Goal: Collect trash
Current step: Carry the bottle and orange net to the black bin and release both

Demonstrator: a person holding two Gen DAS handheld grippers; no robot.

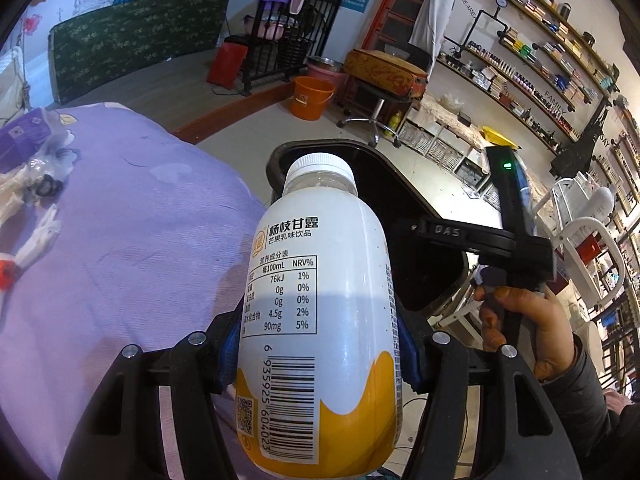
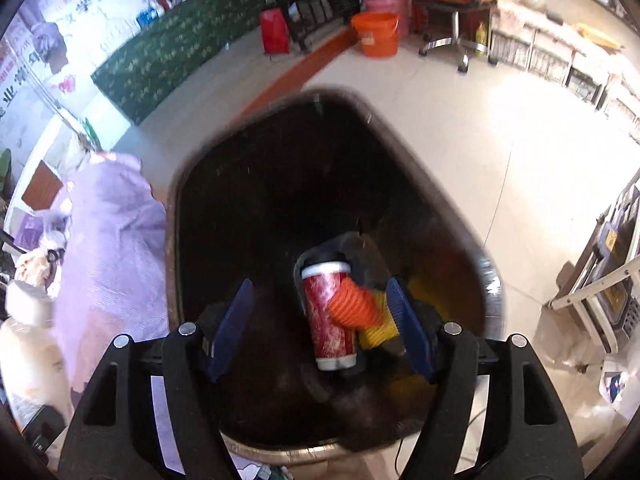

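Above the bin (image 2: 486, 280), my right gripper (image 2: 320, 324) stands open and empty over the can (image 2: 324, 320) inside, so my left gripper (image 1: 316, 344), clamped on the bottle (image 1: 320, 280), should clear the rim before releasing.

The left gripper (image 1: 320, 360) holds a white and yellow drink bottle (image 1: 320, 300) between its blue-padded fingers (image 1: 408, 356), which press its sides near the base. The bottle's white cap points toward twelve o'clock, its nutrition label and barcode facing the camera. Just beyond the cap lies the dark open mouth of a black trash bin (image 1: 416, 220). At three o'clock a hand (image 1: 524, 332) grips the handle of the right gripper (image 1: 508, 240), whose body shows a green light; its fingers are out of sight. At nine o'clock, a purple-covered surface (image 1: 120, 248) carries crumpled wrappers (image 1: 36, 176) by its far left edge. An orange bucket (image 1: 310, 98) stands on the floor at twelve o'clock.
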